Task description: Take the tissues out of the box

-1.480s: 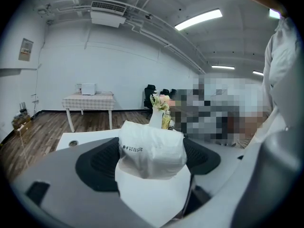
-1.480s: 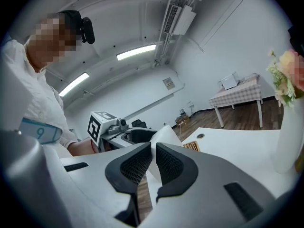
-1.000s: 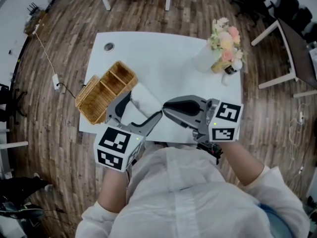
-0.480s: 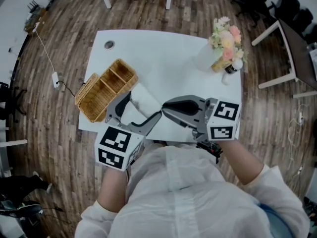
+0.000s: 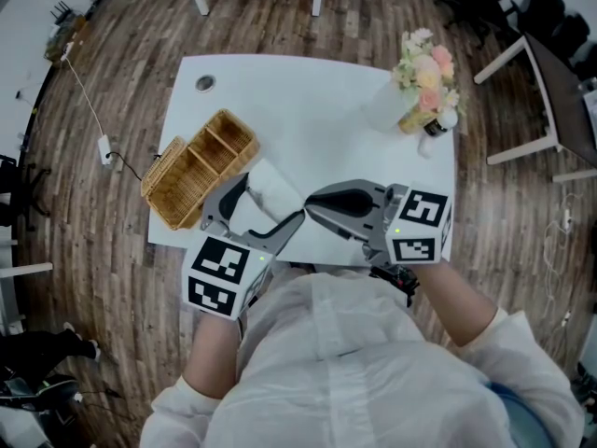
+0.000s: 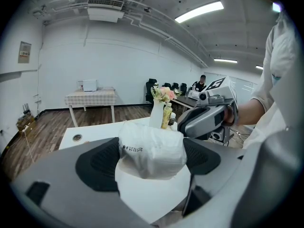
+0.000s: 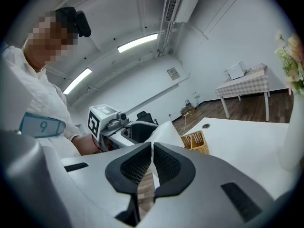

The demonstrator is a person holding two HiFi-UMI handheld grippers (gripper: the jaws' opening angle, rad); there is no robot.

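Although a short dark code is printed across the white wrapper of the tissue pack (image 6: 152,148), only a "#" and some digits show, too small to read surely. The left hand-held gripper (image 5: 261,205) clasps the pack between widely spread jaws, near the counter's (image 5: 317,110) front edge, just beside a wicker basket (image 5: 191,174). The pack's underside is hidden by the jaws. The right hand-held gripper (image 7: 152,163) is clenched on a thin white tissue (image 7: 165,129); its pinched part is covered by the pads. Black-and-white square markers face up on both cubes.
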